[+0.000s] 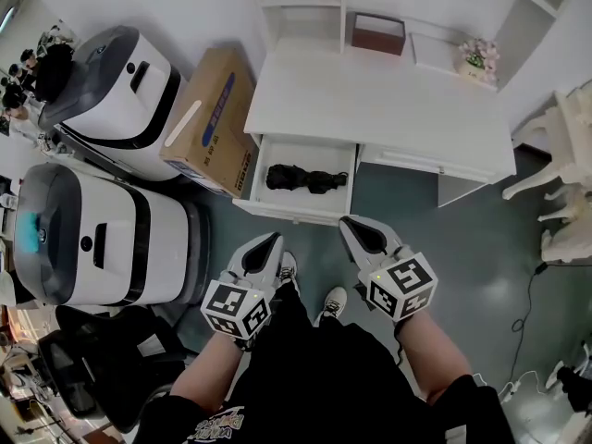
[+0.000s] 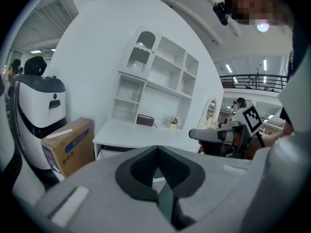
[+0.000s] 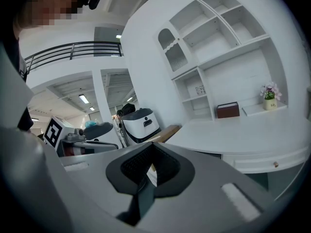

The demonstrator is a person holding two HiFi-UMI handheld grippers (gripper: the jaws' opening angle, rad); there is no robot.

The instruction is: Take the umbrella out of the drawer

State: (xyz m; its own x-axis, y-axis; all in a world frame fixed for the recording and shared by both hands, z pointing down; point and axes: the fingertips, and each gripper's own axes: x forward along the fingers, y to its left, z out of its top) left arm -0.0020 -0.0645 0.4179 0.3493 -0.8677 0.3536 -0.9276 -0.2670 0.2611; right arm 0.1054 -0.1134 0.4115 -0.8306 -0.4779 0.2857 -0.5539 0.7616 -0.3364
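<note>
Umbrella [image 1: 306, 178], black and folded, lies in the open drawer [image 1: 294, 209] of the white table [image 1: 370, 100], above grey-green floor [image 1: 462, 239]; only the head view shows it. Gripper views show the table's shelves [image 3: 228, 47] instead. Left tool [image 1: 270, 240] and right tool [image 1: 350, 222], both closed and empty, hover before the drawer.

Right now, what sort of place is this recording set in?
Probably a large lab or workshop hall with a staged home corner: a white desk with shelves, two boxy white machines beside it, and a railed mezzanine beyond.
</note>
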